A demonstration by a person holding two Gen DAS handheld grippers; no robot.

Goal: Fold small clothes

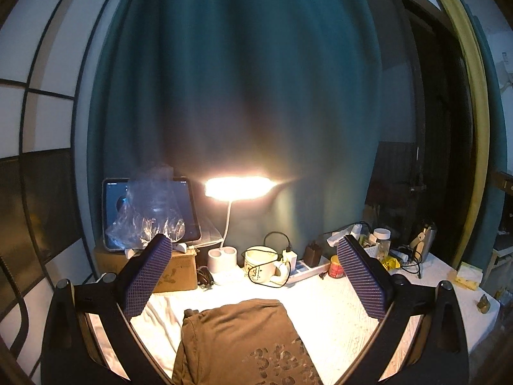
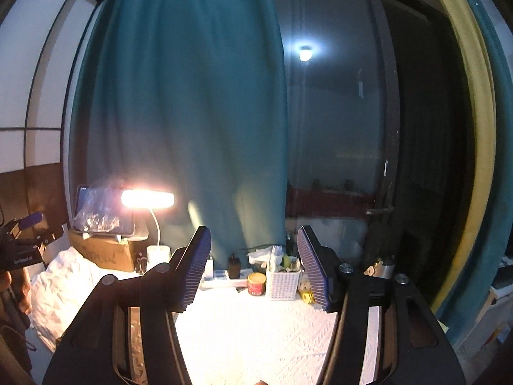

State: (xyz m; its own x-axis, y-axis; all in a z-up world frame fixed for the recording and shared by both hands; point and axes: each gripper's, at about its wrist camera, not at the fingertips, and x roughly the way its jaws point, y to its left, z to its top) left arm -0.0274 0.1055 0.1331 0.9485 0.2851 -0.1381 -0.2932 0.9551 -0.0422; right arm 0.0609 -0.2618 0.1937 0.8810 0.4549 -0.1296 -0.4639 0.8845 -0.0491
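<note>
Both your claws are spread wide and holding nothing: left claw (image 1: 256,276), right claw (image 2: 253,266). The brown shirt (image 1: 243,343) lies flat just below the left claw on the white worktop (image 1: 336,304). Dip low and pinch one edge cleanly, top layer only.

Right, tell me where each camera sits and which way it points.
Left wrist: on the left hand-held gripper, looking nearly level over the brown garment toward the lit lamp; its open blue-padded fingers show.
Right wrist: on the right hand-held gripper, facing the teal curtain; open fingers, and the left gripper with a hand at far left.
Shared: lamp, curtain, red tin, white table cover.
</note>
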